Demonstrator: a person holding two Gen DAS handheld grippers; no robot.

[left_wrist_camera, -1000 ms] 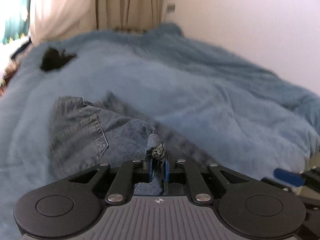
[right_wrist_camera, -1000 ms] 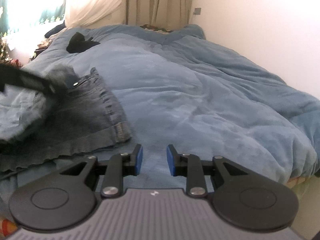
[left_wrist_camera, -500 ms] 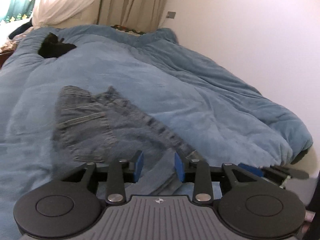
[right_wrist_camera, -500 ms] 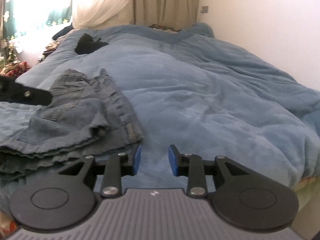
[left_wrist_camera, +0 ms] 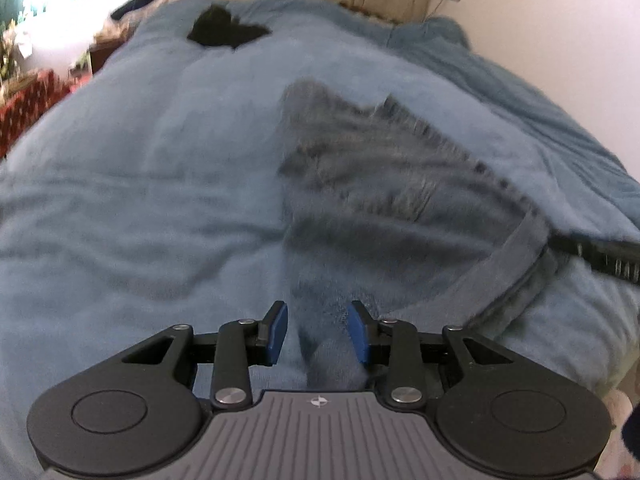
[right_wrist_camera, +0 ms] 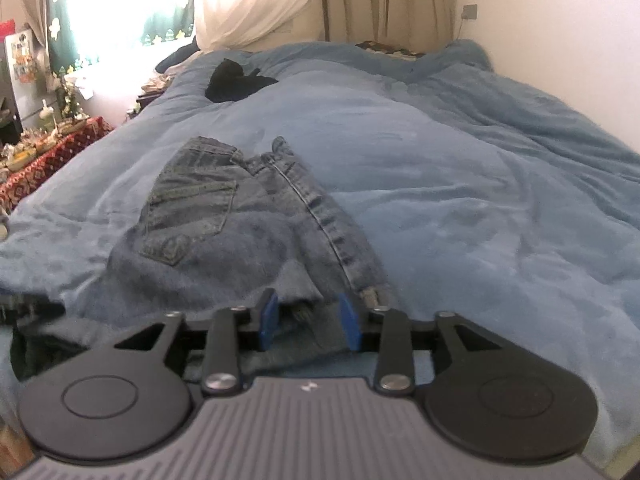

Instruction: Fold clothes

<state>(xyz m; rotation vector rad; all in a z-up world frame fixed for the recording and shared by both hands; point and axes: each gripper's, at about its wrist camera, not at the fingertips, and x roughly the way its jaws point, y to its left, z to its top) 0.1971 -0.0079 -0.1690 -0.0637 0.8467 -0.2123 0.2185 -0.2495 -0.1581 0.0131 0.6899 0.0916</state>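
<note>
My left wrist view is smeared with motion blur, so the jeans [left_wrist_camera: 384,184] show there only as a grey-blue streaked patch; I cannot make out seams or pockets in it, and the dark bar at its right edge, which I take to be my right gripper [left_wrist_camera: 592,254], is cut off by the frame. The near end of the denim runs under both tool bodies and is hidden. In the right wrist view the jeans [right_wrist_camera: 248,232] read sharply: one pair, one back pocket showing, lying folded over on the bed's blue fleece blanket [right_wrist_camera: 460,184], toward the near edge of the bed and left of its middle. The left gripper [left_wrist_camera: 318,334] has its fingers parted about a third of the way, with blanket and a fold of denim between them and nothing pinched. The right gripper [right_wrist_camera: 308,322] stands a little wider, its fingers having just been opening; the hem of the jeans sits between the blue pads, but I see no pad pressing on it. One black garment [right_wrist_camera: 236,82] lies crumpled near the far left corner of the bed, well apart from the jeans. Beyond the far edge hang beige curtains [right_wrist_camera: 384,0] beside a bright window [right_wrist_camera: 120,0], a white wall [right_wrist_camera: 560,20] runs along the right edge, and a cluttered side table with a red patterned cloth [right_wrist_camera: 52,156] stands off the left edge.
</note>
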